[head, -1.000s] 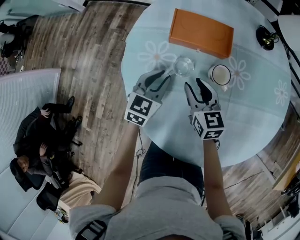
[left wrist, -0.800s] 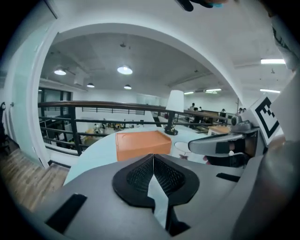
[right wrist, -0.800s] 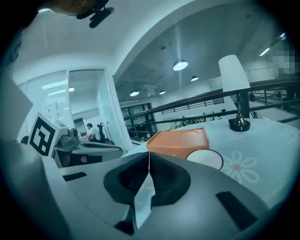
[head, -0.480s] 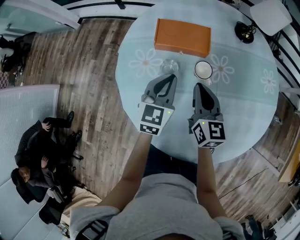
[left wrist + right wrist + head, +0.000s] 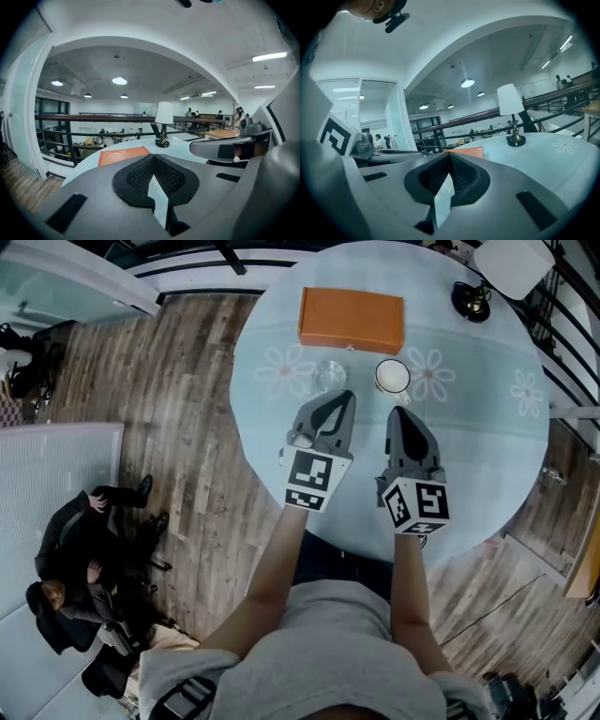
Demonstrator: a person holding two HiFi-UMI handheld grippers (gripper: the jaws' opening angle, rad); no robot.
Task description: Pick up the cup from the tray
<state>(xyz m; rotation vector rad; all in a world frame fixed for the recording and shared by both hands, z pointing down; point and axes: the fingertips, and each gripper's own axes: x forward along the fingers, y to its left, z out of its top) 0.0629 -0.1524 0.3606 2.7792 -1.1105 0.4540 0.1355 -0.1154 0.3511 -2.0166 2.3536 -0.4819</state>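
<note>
An orange tray [image 5: 352, 320] lies bare at the far side of the round pale-blue table [image 5: 487, 456]. A white cup [image 5: 392, 377] stands on the table just in front of it, and a clear glass [image 5: 329, 376] stands to the cup's left. My left gripper [image 5: 345, 396] hovers just short of the glass, shut and empty. My right gripper [image 5: 396, 412] hangs short of the cup, also shut on nothing. In the left gripper view the closed gripper [image 5: 153, 157] points over the tray [image 5: 123, 155]. In the right gripper view the gripper [image 5: 449, 155] is shut too, with the tray [image 5: 465, 151] beyond.
A small lamp [image 5: 472, 301] with a white shade stands at the table's far right edge. Wooden floor [image 5: 187, 409] surrounds the table. A seated person [image 5: 75, 549] is at the lower left. A railing [image 5: 93, 117] runs behind the table.
Both grippers' jaws went from open to shut, with nothing in them. Both drew back from the glass and cup toward my body and rose. The table now sits farther up in the view.
</note>
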